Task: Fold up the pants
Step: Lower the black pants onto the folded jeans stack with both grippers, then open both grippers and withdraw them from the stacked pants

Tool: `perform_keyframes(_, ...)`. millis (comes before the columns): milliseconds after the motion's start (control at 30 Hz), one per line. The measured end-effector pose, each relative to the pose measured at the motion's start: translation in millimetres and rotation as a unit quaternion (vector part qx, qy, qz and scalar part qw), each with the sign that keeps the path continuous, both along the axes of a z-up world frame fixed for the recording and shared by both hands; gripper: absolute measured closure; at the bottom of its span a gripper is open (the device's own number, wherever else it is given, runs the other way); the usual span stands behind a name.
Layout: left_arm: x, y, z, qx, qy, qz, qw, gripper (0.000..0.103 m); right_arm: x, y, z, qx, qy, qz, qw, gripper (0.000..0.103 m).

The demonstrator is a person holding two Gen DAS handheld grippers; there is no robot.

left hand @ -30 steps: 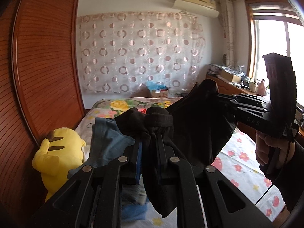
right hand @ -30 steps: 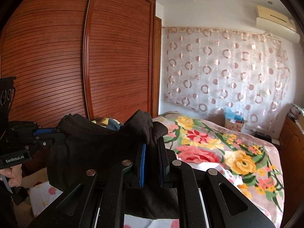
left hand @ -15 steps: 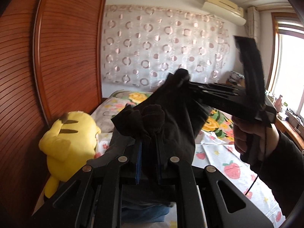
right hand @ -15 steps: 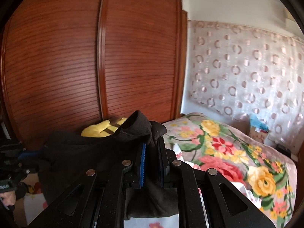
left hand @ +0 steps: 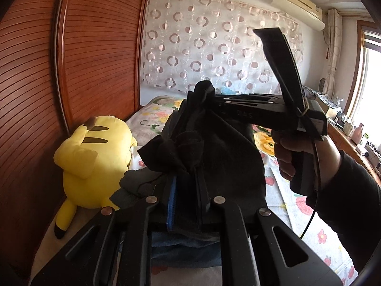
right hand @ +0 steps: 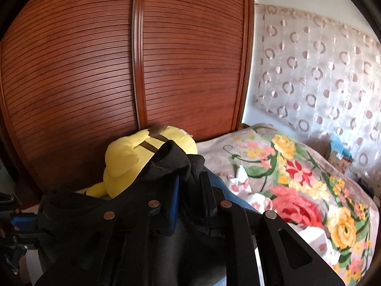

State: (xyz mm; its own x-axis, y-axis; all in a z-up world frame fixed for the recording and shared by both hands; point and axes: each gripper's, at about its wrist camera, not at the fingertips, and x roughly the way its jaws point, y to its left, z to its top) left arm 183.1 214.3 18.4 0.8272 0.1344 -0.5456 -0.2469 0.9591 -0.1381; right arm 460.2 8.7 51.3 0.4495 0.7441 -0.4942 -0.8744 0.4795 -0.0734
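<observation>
- The left gripper [left hand: 185, 186] is raised above the near end of the bed [left hand: 152, 119], its 2 fingers pinched nearly together on a bunched corner of the black pants [left hand: 221, 157]; cloth fills the narrow gap beside the blue pad.
- The right gripper [right hand: 189, 190] is likewise closed on another bunched edge of the pants [right hand: 166, 166], with fabric spilling over both fingertips.
- From the left wrist view, the right gripper [left hand: 204, 90] points sideways across the frame, held level and higher than the left one, by a hand [left hand: 288, 157] wrapped around its upright handle; a dark sleeve covers the forearm.
- The pants hang between the 2 grippers, off the bed, sagging in a dark fold below them.
- A yellow plush toy [left hand: 92, 162] lies along the bed's left edge against the wooden wardrobe [right hand: 119, 71].
- A floral blanket [right hand: 297, 183] covers the far part of the bed, below a circle-patterned curtain [left hand: 214, 54].
- Blue cloth [left hand: 183, 250] lies on the bed beneath the left gripper.
</observation>
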Motion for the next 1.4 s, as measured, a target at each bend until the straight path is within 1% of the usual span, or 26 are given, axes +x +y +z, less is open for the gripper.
perform_keyframes(33, -1.7, -0.3, 0.7, 0.000, -0.002, 0.000, 1.0000, 0.086, 1.7, -4.1, 2.6, 0.004, 0.004, -0.002, 1.000, 0.078)
perform_keyframes(100, -4.1, 1.2, 1.7, 0.000, -0.007, 0.004, 1.0000, 0.081, 5.2, -15.8, 9.9, 0.015, 0.009, -0.009, 1.000, 0.058)
perform_keyframes(133, -5.2, 2.5, 2.9, 0.000, -0.012, 0.008, 0.9999, 0.076, 4.6, -20.7, 13.1, 0.021, 0.011, -0.010, 1.000, 0.055)
perform_keyframes(167, -6.6, 2.8, 4.9, -0.001, -0.016, 0.008, 0.9998, 0.074, 2.3, -26.2, 14.8, 0.025, 0.012, -0.011, 1.000, 0.054)
perform_keyframes(200, -7.1, 2.6, 6.5, -0.002, -0.019, 0.005, 0.9998, 0.069, 1.0, -33.4, 17.5, 0.029, 0.009, -0.014, 0.999, 0.054)
perform_keyframes(233, -5.9, 2.6, 8.1, -0.004, -0.019, -0.001, 0.9998, 0.061, -1.2, -40.8, 19.6, 0.033, 0.003, -0.019, 0.999, 0.054)
perform_keyframes(333, -0.6, -0.2, 9.3, -0.006, -0.017, -0.017, 0.9997, 0.054, -11.4, -65.5, 22.3, 0.045, 0.007, -0.013, 0.999, 0.054)
perform_keyframes(433, 8.0, -4.2, 6.4, 0.008, -0.011, -0.021, 0.9997, 0.054, -19.0, -80.6, 18.0, 0.052, 0.020, 0.001, 0.998, 0.054)
perform_keyframes(500, 14.4, -3.1, 1.2, 0.010, 0.001, -0.020, 0.9997, 0.054, -23.0, -85.6, 12.7, 0.049, 0.032, 0.013, 0.998, 0.055)
perform_keyframes(600, 22.8, 0.3, -11.0, 0.010, 0.026, -0.015, 0.9995, 0.054, -9.3, -82.1, 4.0, 0.039, 0.042, 0.015, 0.998, 0.055)
perform_keyframes(700, 26.3, 3.5, -20.8, 0.005, 0.037, -0.015, 0.9992, 0.054, 8.9, -73.9, -1.0, 0.034, 0.057, 0.003, 0.998, 0.055)
perform_keyframes(767, 27.1, 4.2, -22.4, 0.008, 0.039, -0.015, 0.9991, 0.054, 21.5, -67.8, -5.0, 0.027, 0.061, -0.013, 0.998, 0.055)
perform_keyframes(867, 26.8, 2.7, -21.9, 0.015, 0.038, -0.019, 0.9990, 0.054, 28.4, -58.4, -9.2, 0.021, 0.068, -0.036, 0.997, 0.055)
perform_keyframes(1067, 23.5, 2.4, -19.5, 0.019, 0.035, -0.015, 0.9991, 0.054, 0.7, -57.7, -5.1, 0.038, 0.056, -0.052, 0.996, 0.055)
perform_keyframes(1167, 18.2, -0.9, -17.3, 0.028, 0.035, -0.014, 0.9989, 0.054, -16.8, -60.6, -1.5, 0.041, 0.049, -0.054, 0.996, 0.055)
perform_keyframes(1333, 8.2, -5.0, -12.7, 0.036, 0.035, -0.010, 0.9987, 0.054, -43.8, -72.4, -2.5, 0.051, 0.046, -0.054, 0.996, 0.054)
perform_keyframes(1400, 2.3, -8.5, -10.3, 0.045, 0.034, -0.010, 0.9984, 0.054, -51.9, -78.7, -2.8, 0.053, 0.043, -0.053, 0.996, 0.054)
